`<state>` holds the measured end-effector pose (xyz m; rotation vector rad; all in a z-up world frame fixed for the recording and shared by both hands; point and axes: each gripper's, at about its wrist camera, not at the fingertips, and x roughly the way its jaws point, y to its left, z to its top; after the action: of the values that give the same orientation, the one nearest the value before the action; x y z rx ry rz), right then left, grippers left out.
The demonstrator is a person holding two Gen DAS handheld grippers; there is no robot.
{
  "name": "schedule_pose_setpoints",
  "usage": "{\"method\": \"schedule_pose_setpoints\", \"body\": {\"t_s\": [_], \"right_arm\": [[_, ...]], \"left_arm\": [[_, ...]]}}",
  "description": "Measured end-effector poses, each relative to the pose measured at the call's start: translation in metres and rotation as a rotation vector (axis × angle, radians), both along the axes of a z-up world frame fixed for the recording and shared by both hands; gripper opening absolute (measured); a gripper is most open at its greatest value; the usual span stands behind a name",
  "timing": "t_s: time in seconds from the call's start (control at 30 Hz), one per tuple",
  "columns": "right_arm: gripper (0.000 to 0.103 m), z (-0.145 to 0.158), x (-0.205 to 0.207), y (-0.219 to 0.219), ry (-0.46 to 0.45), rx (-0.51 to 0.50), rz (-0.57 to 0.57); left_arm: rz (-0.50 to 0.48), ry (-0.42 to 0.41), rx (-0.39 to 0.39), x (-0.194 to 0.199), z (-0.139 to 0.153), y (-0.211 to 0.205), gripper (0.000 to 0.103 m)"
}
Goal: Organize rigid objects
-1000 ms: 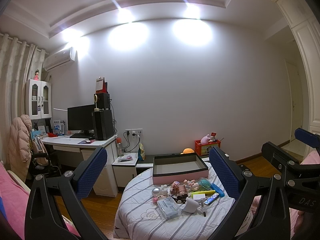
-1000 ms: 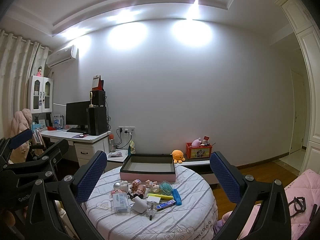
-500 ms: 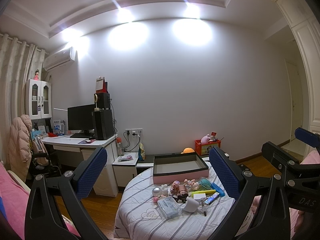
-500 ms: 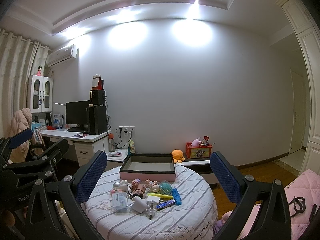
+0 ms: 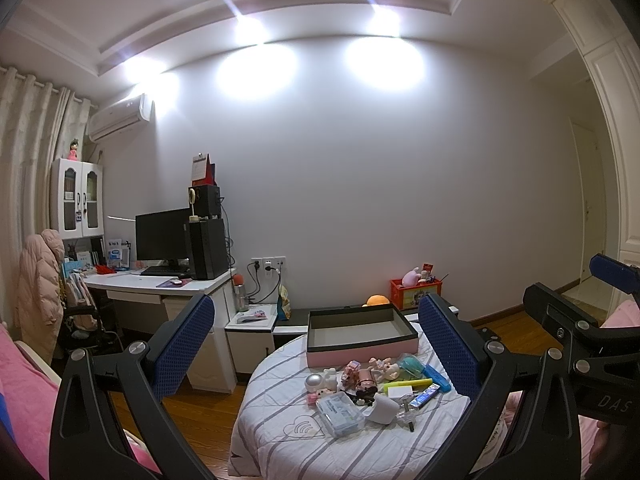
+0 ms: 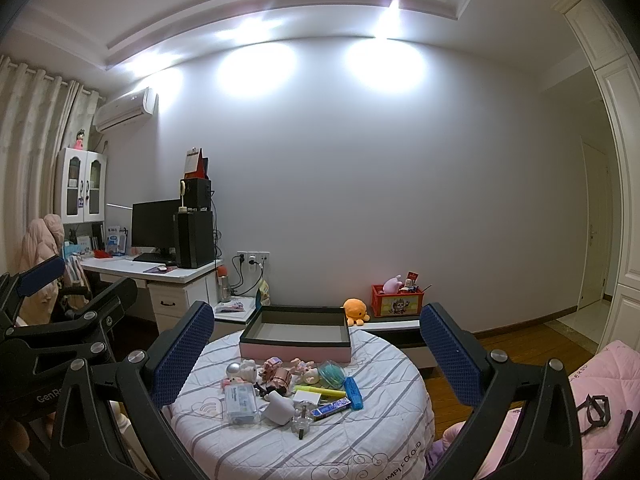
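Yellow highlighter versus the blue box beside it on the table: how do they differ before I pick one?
The yellow highlighter is slim and rounded; the blue box is flatter and squarer-edged. The highlighter lies across the table, left to right; the blue box runs front to back, angled. The highlighter sits among the clutter, against a white pad; the blue box is at the pile's right edge, easier to reach. Both lie flat, untouched, in front of the empty pink tray.

Table [image 6: 360, 446] cover white with grey stripes; box [image 6: 296, 350] pink outside, black rim, grey inside. Highlighter [image 6: 320, 391] yellow, case [image 6: 354, 393] blue, round dish [image 6: 331, 374] teal. Tool pads [image 6: 182, 354] dark blue, dimpled; plush octopus [image 6: 355, 310] orange, crate [image 6: 396, 302] red.
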<state>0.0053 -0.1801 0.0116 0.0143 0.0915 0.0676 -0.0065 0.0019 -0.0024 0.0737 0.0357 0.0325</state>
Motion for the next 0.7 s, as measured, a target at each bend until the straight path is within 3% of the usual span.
{"method": "schedule_pose_setpoints", "body": {"t_s": [0.7], "right_arm": [[0.103, -0.0016, 0.0018, 0.0005, 0.002, -0.007, -0.005]], "left_arm": [[-0.001, 0.004, -0.001, -0.0006, 0.0002, 0.0007, 0.103]]}}
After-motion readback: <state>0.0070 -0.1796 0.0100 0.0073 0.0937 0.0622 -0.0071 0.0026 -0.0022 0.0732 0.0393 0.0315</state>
